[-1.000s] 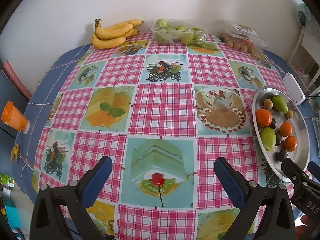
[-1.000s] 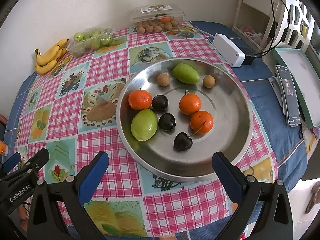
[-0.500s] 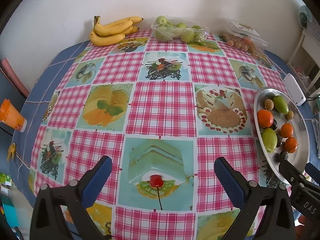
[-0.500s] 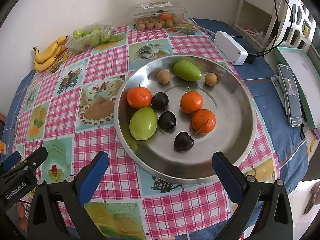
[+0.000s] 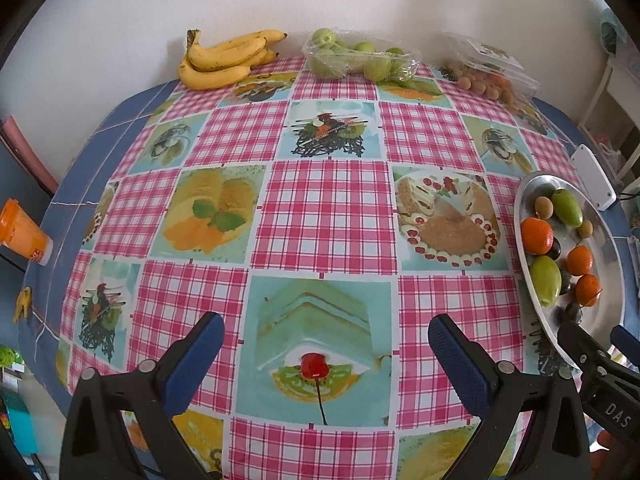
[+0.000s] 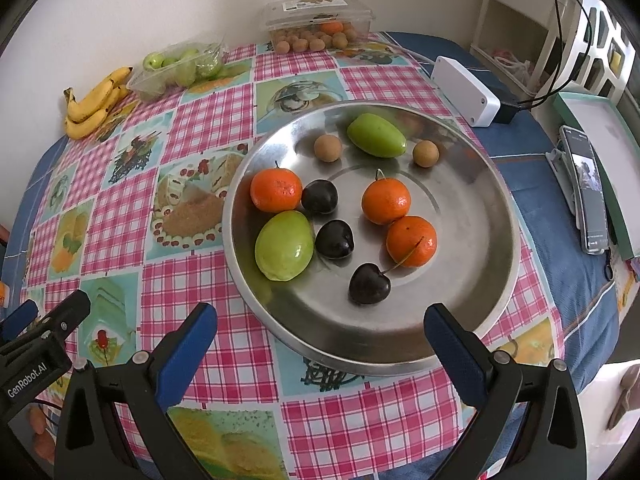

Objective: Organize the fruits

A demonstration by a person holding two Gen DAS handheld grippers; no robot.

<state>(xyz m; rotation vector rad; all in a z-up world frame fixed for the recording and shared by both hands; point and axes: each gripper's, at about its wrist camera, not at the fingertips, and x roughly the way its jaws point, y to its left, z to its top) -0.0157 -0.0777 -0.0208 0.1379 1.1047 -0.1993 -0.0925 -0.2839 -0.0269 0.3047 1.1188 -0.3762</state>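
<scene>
A round steel tray (image 6: 472, 304) (image 5: 612, 240) on the table's right side holds three tangerines (image 6: 276, 190), two green fruits (image 6: 285, 246), three dark cherries (image 6: 369, 284) and two small brown longans (image 6: 328, 148). At the far edge lie a bunch of bananas (image 5: 224, 60) (image 6: 94, 102), a clear pack of green fruits (image 5: 358, 58) (image 6: 180, 68) and a clear box of longans (image 5: 486, 74) (image 6: 318, 26). My left gripper (image 5: 326, 344) stands open above the tablecloth's front. My right gripper (image 6: 320, 332) is open at the tray's near rim, nothing between its fingers.
A pink-checked tablecloth (image 5: 328, 216) covers the round table. A white box (image 6: 466, 90) with a cable sits behind the tray. A phone (image 6: 588, 196) and a green-edged box (image 6: 604, 136) lie to the right. An orange cup (image 5: 22, 234) stands off the left edge.
Both grippers have drifted slightly forward and lifted a little, so the table sits lower in both views. Nothing was picked up or released.
</scene>
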